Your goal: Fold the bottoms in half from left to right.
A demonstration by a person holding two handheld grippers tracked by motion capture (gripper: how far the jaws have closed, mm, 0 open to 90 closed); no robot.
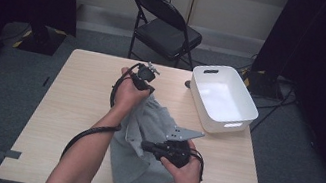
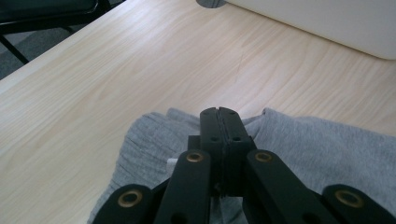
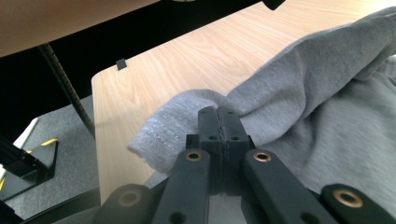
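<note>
Lying rumpled on the wooden table [image 1: 73,101], the grey garment [image 1: 139,158] is pinched by both grippers in the high view. Left gripper [image 2: 220,112] view: jaws closed on its ribbed edge. Right gripper [image 3: 219,112] view: jaws clamped on a stitched hem.

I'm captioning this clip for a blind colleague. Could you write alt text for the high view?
A person's two hands, each with a black gripper, hold a grey garment over a wooden table: the left gripper pinches its far edge, the right gripper its middle. A white bin sits at the table's right, a black folding chair behind.
</note>
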